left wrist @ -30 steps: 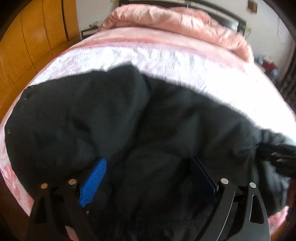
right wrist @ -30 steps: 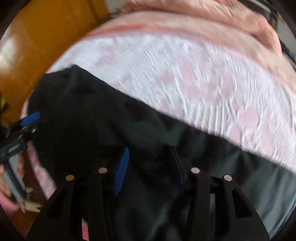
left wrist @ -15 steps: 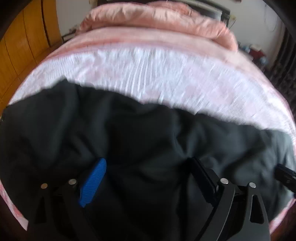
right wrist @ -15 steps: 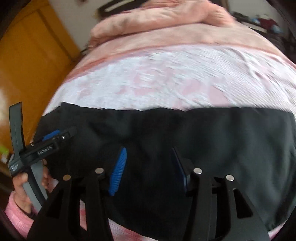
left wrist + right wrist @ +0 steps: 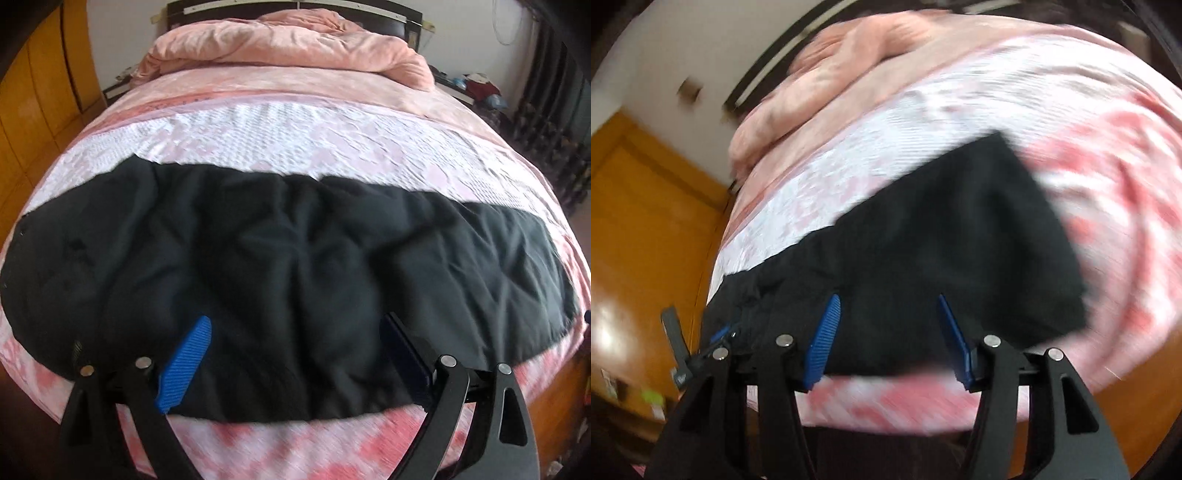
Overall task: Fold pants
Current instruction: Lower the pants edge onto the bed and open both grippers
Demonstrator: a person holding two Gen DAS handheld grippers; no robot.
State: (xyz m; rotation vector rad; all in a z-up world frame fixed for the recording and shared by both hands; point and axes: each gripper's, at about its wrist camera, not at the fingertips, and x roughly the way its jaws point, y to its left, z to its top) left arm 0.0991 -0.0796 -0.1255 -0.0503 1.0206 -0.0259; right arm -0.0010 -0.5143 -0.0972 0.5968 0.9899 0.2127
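Black pants [image 5: 295,240] lie spread in one long wrinkled band across the near part of the bed. My left gripper [image 5: 295,319] hovers open over their near edge, its blue pads wide apart and nothing pinched between them. In the blurred, tilted right wrist view, the pants [image 5: 960,240] run up to a squared end at the right. My right gripper [image 5: 886,299] stands open over their near edge, with cloth behind the gap but not clamped. Part of the left gripper [image 5: 701,347] shows at the left of that view.
The bed has a pink-and-white patterned cover [image 5: 295,140], and a bunched pink duvet [image 5: 288,44] lies at the headboard. Orange wooden cupboards [image 5: 37,92] line the left side. A cluttered stand [image 5: 476,85] and dark curtains are at the right.
The pants have gone from a bunched heap to a flat band. My right gripper swung along them toward the right end, rolled, and its fingers spread wider. My left gripper drew back.
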